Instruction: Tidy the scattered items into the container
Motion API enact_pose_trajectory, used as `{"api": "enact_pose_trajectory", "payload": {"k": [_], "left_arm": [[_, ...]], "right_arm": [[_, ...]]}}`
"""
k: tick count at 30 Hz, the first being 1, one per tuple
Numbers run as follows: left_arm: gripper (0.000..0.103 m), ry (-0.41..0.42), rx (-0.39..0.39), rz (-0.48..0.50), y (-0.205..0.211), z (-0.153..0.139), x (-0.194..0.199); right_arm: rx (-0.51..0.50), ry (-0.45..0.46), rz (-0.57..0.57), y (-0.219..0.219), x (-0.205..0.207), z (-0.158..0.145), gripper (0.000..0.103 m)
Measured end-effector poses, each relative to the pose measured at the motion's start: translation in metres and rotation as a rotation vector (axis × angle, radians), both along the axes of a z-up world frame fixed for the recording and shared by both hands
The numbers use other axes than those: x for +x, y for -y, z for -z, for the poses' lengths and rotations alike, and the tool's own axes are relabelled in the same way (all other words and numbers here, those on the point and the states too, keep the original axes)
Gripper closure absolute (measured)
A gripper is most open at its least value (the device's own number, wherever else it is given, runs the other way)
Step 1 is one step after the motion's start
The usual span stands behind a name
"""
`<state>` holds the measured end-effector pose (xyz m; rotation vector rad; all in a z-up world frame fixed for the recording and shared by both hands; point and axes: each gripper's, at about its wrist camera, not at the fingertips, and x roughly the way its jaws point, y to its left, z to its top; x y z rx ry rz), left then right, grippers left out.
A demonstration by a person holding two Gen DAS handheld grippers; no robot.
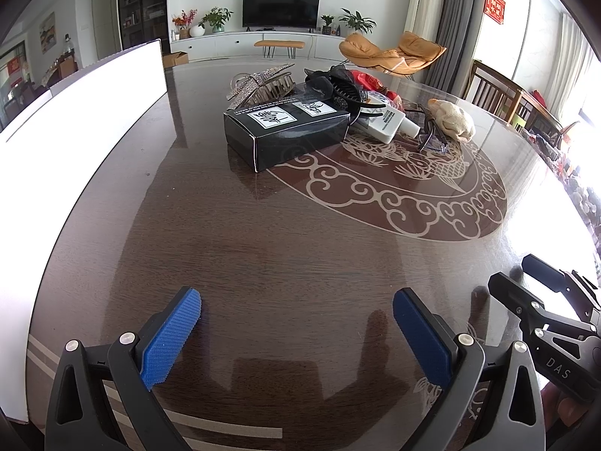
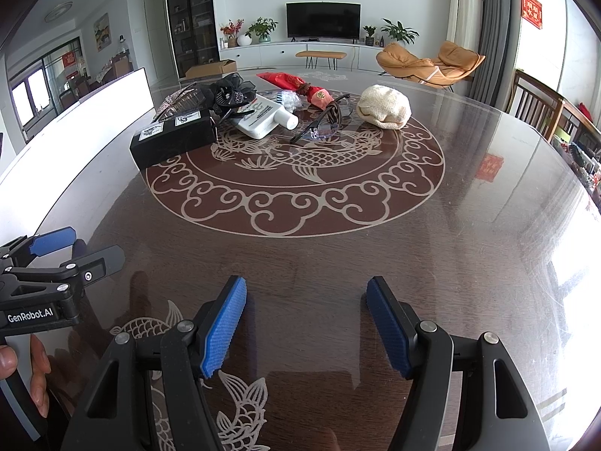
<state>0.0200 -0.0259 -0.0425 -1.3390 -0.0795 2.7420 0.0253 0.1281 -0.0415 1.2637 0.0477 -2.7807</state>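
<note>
Scattered items lie in a cluster at the far middle of the round dark table (image 1: 263, 263): a black box (image 1: 285, 131) (image 2: 172, 141), a rhinestone hair clip (image 1: 255, 82) (image 2: 176, 99), a black hair claw (image 1: 338, 86) (image 2: 233, 94), a white bottle (image 1: 387, 122) (image 2: 266, 114), glasses (image 1: 432, 139) (image 2: 323, 124), a red packet (image 2: 296, 84) and a cream cloth (image 1: 452, 116) (image 2: 385, 111). A white container (image 1: 75, 120) (image 2: 94, 112) stands at the left. My left gripper (image 1: 296, 323) is open and empty near the front edge. My right gripper (image 2: 306, 319) is open and empty beside it.
Wooden chairs (image 2: 537, 109) stand at the table's right side. Beyond the table are an orange lounge chair (image 1: 394, 52), a TV (image 1: 281, 9) and a white cabinet. Each gripper shows at the edge of the other's view.
</note>
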Motion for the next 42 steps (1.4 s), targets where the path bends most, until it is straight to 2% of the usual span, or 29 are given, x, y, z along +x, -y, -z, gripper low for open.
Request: {"api": "enact_pose_trajectory", "payload": {"k": [11, 18, 21, 24, 28, 31, 34, 38, 42], "left_arm": [[0.0, -0.008, 0.002, -0.013, 0.017, -0.007, 0.003], [0.0, 0.003, 0.094, -0.107, 0.065, -0.015, 0.002], [0.0, -0.001, 0.099, -0.126, 0.07, -0.015, 0.001], [0.0, -0.004, 0.092, -0.112, 0.065, -0.013, 0.001], [0.0, 0.002, 0.069, -0.101, 0.061, -0.01, 0.0], [0.0, 0.013, 0.076, -0.107, 0.064, -0.007, -0.001], [0.0, 0.016, 0.077, -0.111, 0.068, -0.007, -0.002], [0.0, 0.028, 0.094, -0.113, 0.072, -0.005, -0.004], [0.0, 0.035, 0.073, -0.095, 0.069, -0.005, -0.007]], "right_arm": [[0.014, 0.003, -0.006, 0.002, 0.0, 0.001, 0.035], [0.012, 0.024, -0.025, 0.003, -0.01, -0.005, 0.035], [-0.005, -0.028, -0.016, 0.001, -0.031, -0.023, 0.035], [-0.033, -0.075, -0.017, 0.009, -0.071, -0.047, 0.035], [0.022, -0.121, -0.089, 0.044, -0.136, -0.067, 0.035], [0.052, -0.082, -0.177, 0.071, -0.181, -0.061, 0.035], [0.105, -0.026, -0.161, 0.081, -0.212, -0.042, 0.035], [-0.084, 0.064, -0.212, 0.067, -0.217, -0.023, 0.035], [-0.207, 0.192, -0.422, 0.067, -0.183, -0.013, 0.036]]}}
